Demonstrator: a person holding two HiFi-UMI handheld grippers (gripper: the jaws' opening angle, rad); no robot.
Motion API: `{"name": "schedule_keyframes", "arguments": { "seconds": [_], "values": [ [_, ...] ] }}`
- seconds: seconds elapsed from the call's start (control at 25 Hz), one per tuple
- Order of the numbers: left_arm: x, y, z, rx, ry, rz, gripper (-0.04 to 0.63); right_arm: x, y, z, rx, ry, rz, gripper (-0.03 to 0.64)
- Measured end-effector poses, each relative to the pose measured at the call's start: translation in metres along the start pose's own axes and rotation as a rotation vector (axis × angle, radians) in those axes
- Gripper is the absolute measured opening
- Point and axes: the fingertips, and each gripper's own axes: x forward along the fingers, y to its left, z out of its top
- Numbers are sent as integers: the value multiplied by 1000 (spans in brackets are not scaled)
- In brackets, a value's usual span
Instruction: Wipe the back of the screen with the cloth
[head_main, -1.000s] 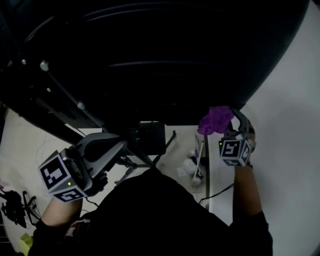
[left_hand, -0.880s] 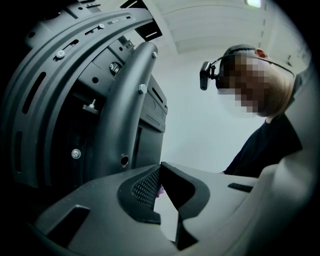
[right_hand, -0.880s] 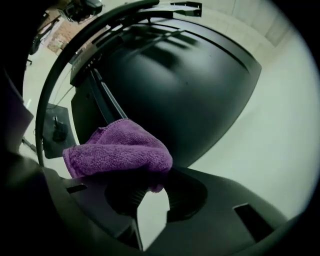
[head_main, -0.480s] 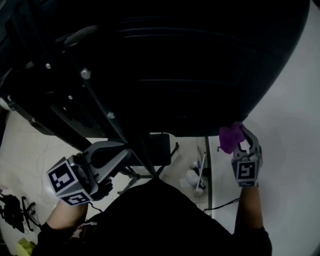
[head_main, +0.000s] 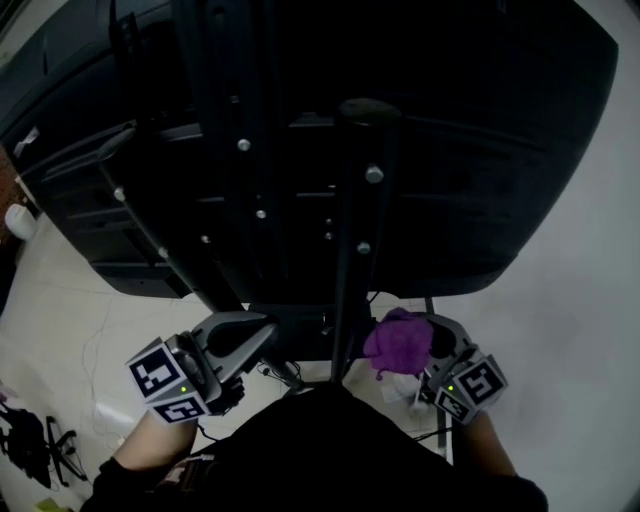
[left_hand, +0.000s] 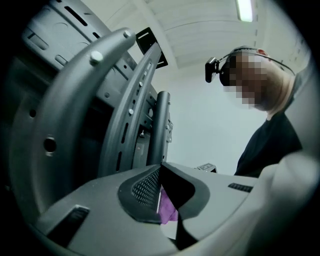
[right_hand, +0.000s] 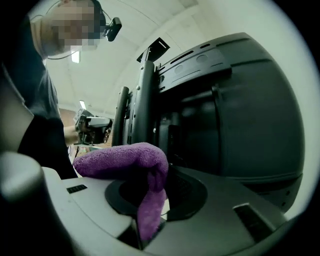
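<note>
- Right gripper view first: the right gripper (right_hand: 150, 210) is clamped on the purple cloth (right_hand: 127, 160), one fold pinched between the jaws and the rest flopped over the top.
- Head view now: a second ago that cloth was up at the screen's right edge. It has since dropped below the bottom edge, close to the person's body, and is off the surface.
- My read: the pass down the right side is done, and a reposition toward the middle comes next.
- On the other side the left gripper (head_main: 240, 338) is clenched on nothing, jaws tip to tip, parked low.
- Between the two rises the stand post (head_main: 350, 260), with the mounting rails (head_main: 250, 170) beside it; these block any clean sweep across.
- Beyond them the screen (head_main: 500, 150) looms dark and wide, its back facing us.
</note>
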Motion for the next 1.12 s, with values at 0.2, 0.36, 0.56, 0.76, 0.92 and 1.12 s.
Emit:
{"name": "schedule_keyframes", "arguments": {
  "seconds": [0.2,0.36,0.56,0.76,0.92,1.12],
  "values": [
    [-48,18,-6,-31,-1,16,-6,33,61,17,30,0,71,86],
    [-73,25,-10,-34,-13,39,-6,59,97,22,58,-7,124,86],
    [-87,33,-16,-39,-18,70,-6,84,114,23,134,-7,190,80],
    [-95,33,-18,-43,-15,75,-6,95,126,20,120,23,213,77],
    [-95,31,-21,-42,-15,79,-6,97,127,21,115,30,228,77],
    [-93,28,-21,-40,-15,85,-6,96,128,21,102,34,245,77]
  ]
}}
